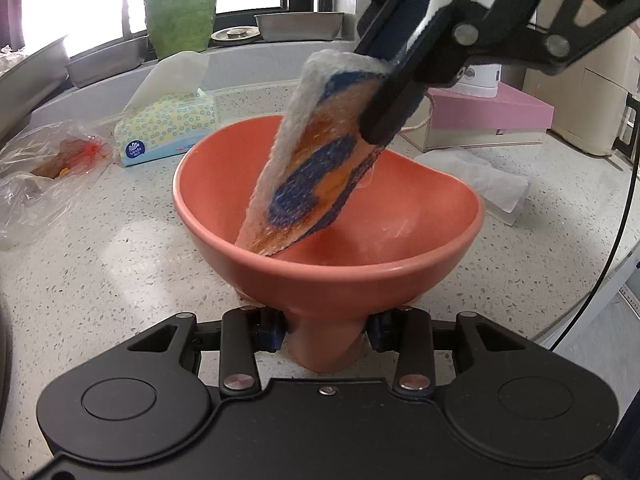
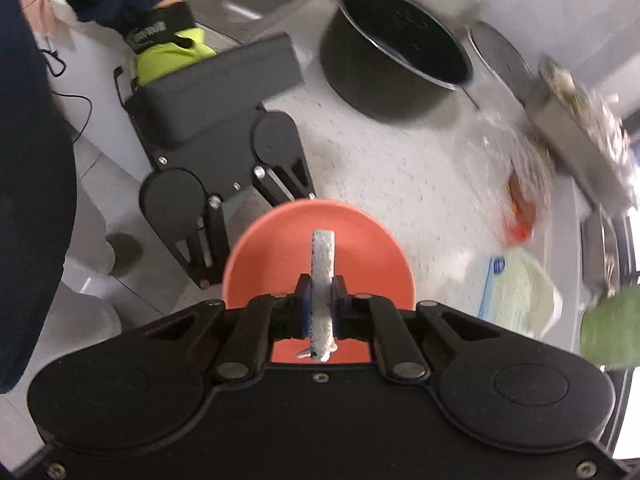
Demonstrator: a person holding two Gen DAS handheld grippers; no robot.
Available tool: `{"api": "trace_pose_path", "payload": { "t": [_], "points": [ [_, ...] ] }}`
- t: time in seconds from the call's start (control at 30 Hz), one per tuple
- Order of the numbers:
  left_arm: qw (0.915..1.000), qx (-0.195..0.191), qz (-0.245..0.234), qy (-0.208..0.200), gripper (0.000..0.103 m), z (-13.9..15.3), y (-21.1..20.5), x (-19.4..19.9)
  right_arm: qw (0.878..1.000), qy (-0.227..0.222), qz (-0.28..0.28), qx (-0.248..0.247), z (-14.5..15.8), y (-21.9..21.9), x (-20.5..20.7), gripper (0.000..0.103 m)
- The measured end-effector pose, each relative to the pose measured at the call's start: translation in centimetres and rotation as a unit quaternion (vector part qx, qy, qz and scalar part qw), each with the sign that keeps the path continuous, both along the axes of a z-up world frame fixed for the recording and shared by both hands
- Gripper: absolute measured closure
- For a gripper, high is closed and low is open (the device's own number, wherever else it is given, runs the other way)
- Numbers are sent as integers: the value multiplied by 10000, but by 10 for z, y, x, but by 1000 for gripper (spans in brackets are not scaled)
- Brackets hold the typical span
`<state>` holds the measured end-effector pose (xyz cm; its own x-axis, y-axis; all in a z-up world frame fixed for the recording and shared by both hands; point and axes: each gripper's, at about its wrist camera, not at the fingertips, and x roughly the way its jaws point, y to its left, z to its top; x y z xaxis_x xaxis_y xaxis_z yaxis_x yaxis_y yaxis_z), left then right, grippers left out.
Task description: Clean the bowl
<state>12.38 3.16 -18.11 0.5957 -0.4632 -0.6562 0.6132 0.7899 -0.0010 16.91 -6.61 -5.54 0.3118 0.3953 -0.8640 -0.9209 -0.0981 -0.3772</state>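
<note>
A salmon-pink bowl [image 1: 360,240] on a foot stands on the speckled counter, and my left gripper [image 1: 326,330] is shut on that foot. From the upper right my right gripper [image 1: 394,92] comes down, shut on a blue-and-white cloth pad [image 1: 308,176] stained orange. The pad's lower end rests inside the bowl against the near left wall. In the right wrist view the bowl [image 2: 276,248] lies below, the pad [image 2: 323,276] stands edge-on between the right gripper's [image 2: 322,312] blue pads, and the left gripper [image 2: 212,264] reaches under the bowl's left side.
A tissue pack [image 1: 168,128] and a clear plastic bag with red scraps [image 1: 52,172] lie left of the bowl. Crumpled tissue [image 1: 480,180] and a pink box [image 1: 488,116] sit right. A black pot [image 2: 396,48], metal trays [image 1: 298,26] and a green vase [image 1: 180,4] stand further back.
</note>
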Motion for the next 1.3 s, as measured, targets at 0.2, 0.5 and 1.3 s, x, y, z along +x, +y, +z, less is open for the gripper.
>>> {"api": "trace_pose_path", "payload": {
  "t": [0.2, 0.5, 1.3],
  "points": [
    [10000, 26, -2, 6, 65, 0, -1, -1, 9993, -211, 319, -22, 2, 2, -10, 93],
    [10000, 49, 24, 1, 65, -1, -3, -3, 9989, -128, 337, -301, -6, -12, -17, 93],
    [10000, 73, 28, 8, 65, -1, -3, -5, 9966, -740, 364, -4, -1, -3, -16, 92]
  ]
}}
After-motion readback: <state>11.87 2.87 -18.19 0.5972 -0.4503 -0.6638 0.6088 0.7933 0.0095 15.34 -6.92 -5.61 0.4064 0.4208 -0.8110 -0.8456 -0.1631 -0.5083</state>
